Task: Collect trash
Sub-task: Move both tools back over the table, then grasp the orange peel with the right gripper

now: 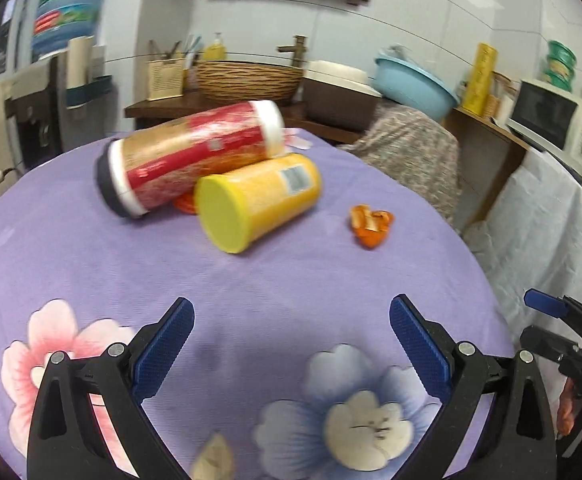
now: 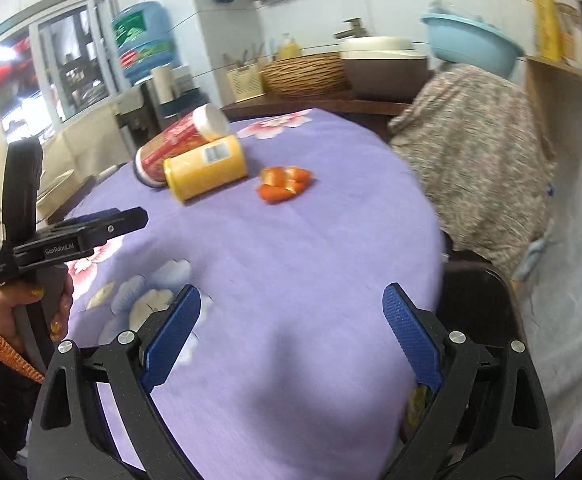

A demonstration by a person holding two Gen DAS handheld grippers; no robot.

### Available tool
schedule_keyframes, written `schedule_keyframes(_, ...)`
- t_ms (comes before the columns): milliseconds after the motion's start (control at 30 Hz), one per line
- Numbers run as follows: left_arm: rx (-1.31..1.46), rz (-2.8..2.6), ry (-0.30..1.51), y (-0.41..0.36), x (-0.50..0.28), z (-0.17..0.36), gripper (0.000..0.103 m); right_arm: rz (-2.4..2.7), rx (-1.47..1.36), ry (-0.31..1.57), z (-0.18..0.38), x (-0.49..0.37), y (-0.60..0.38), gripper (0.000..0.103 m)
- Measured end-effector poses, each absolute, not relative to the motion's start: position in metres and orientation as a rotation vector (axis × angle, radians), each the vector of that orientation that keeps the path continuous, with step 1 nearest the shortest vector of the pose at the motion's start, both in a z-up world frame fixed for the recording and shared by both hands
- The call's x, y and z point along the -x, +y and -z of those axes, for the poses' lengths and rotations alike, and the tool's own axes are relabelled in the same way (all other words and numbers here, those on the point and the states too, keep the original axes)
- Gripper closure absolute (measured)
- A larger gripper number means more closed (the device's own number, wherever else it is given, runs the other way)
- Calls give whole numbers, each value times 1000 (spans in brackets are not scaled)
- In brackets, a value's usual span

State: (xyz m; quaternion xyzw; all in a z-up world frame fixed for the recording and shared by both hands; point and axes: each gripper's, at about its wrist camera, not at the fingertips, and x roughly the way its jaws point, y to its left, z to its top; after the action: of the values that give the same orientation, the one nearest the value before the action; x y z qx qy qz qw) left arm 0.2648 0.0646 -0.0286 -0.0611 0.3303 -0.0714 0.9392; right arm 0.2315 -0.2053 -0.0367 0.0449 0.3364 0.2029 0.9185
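Note:
A yellow canister (image 1: 257, 202) (image 2: 207, 168) lies on its side on the purple flowered tablecloth (image 1: 291, 272) (image 2: 291, 248). A red canister (image 1: 195, 156) (image 2: 179, 140) with white ends lies tilted behind it, touching it. Orange peel (image 1: 372, 225) (image 2: 285, 184) lies to the right of the canisters. Another orange scrap (image 1: 185, 203) peeks out from under them. My left gripper (image 1: 291, 316) is open over the near cloth, well short of the canisters, nothing between its fingers. My right gripper (image 2: 291, 304) is open and empty above the table's near right part.
A chair draped in patterned cloth (image 1: 411, 152) (image 2: 475, 148) stands at the table's far right. A dark bin (image 2: 487, 304) sits below the table's right edge. Behind are a counter with a wicker basket (image 1: 247, 80), a blue basin (image 1: 411, 84) and a microwave (image 1: 551, 120).

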Motion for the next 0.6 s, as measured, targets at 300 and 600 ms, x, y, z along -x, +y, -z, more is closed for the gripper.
schedule_keyframes(300, 250, 86, 686, 108, -271, 43, 6, -422, 1, 763, 35, -315, -146, 12)
schedule_keyframes(600, 277, 95, 674, 114, -268, 42, 6, -343, 7, 889, 64, -391, -113, 12)
